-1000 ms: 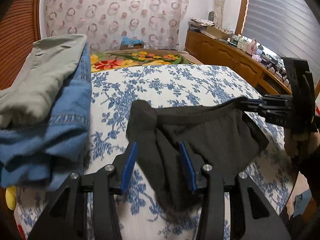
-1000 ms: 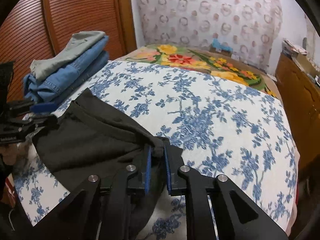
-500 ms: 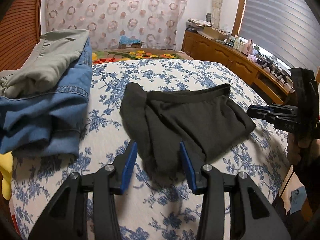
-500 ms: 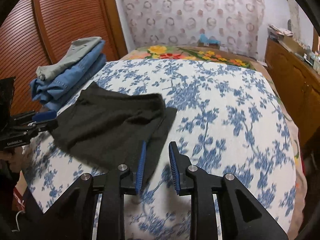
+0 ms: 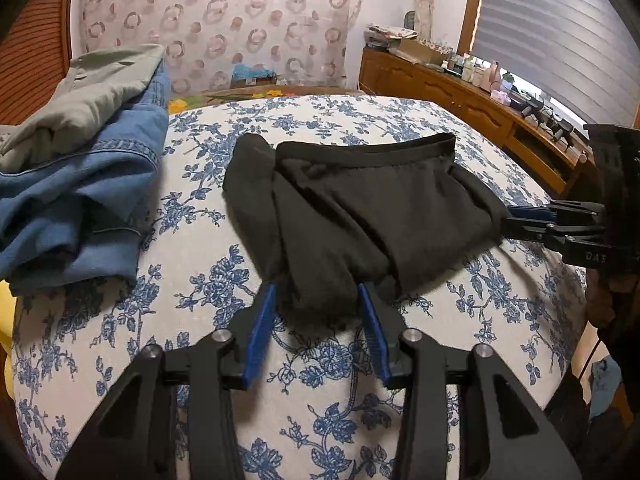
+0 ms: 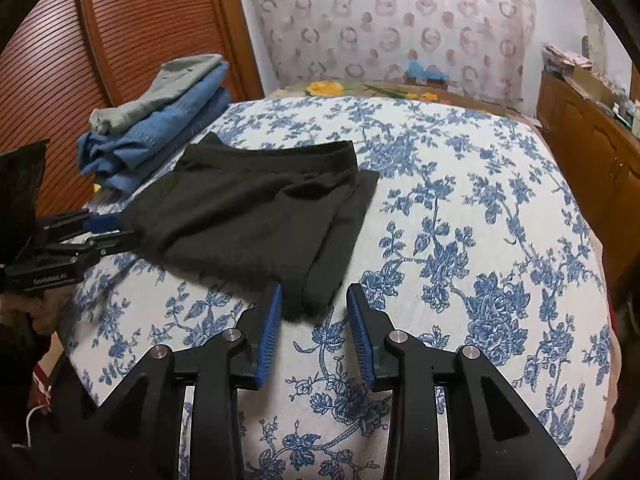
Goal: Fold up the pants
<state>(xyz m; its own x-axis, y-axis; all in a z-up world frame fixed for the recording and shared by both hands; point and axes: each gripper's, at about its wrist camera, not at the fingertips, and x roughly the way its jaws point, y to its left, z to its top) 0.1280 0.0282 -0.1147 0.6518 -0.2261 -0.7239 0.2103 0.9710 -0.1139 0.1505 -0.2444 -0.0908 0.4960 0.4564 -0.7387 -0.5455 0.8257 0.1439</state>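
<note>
Left gripper gapes over floral bedspread (wooden cabinets beyond).

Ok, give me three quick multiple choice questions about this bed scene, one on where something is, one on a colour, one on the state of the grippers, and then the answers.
1. Where do the folded jeans lie?
A. at the bed's far-left edge by the slatted door
B. on the wooden cabinet
C. on the black pants

2. What colour is the garment on top of the jeans, the top garment?
A. red
B. grey-green
C. white

3. How do the left gripper and right gripper stand?
A. both shut on cloth
B. only the left open
C. both open

Answers: A, the stack sits beside the black pants, next to the door. B, a grey-green piece tops the denim. C, each pair of blue pads stands apart around a pants edge.
</note>
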